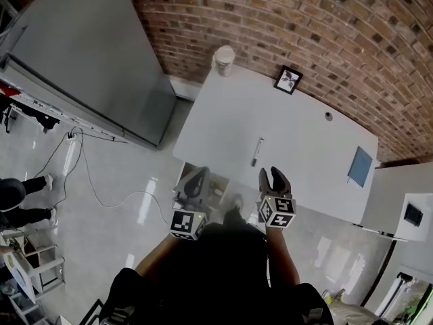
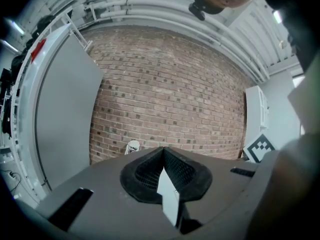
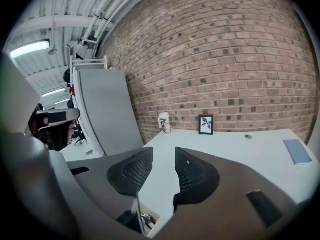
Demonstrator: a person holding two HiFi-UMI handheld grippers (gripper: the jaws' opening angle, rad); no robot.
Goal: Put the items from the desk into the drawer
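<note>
Our right gripper (image 1: 275,176) hangs at the near edge of the white desk (image 1: 304,141), its jaws wide apart with nothing between them. A pen (image 1: 257,152) lies on the desk just ahead of it and slightly to its left, and a blue notebook (image 1: 360,166) sits farther off to its right. Our left gripper (image 1: 196,179) has its jaws closed together at the tips, with a white edge (image 2: 169,194) showing beneath them. The open drawer (image 1: 218,190) lies between the two grippers.

On the desk (image 1: 304,141): pen (image 1: 257,152) centre, cup (image 1: 224,60) far-left, notebook (image 1: 360,166) right; drawer (image 1: 218,191) beneath.
</note>
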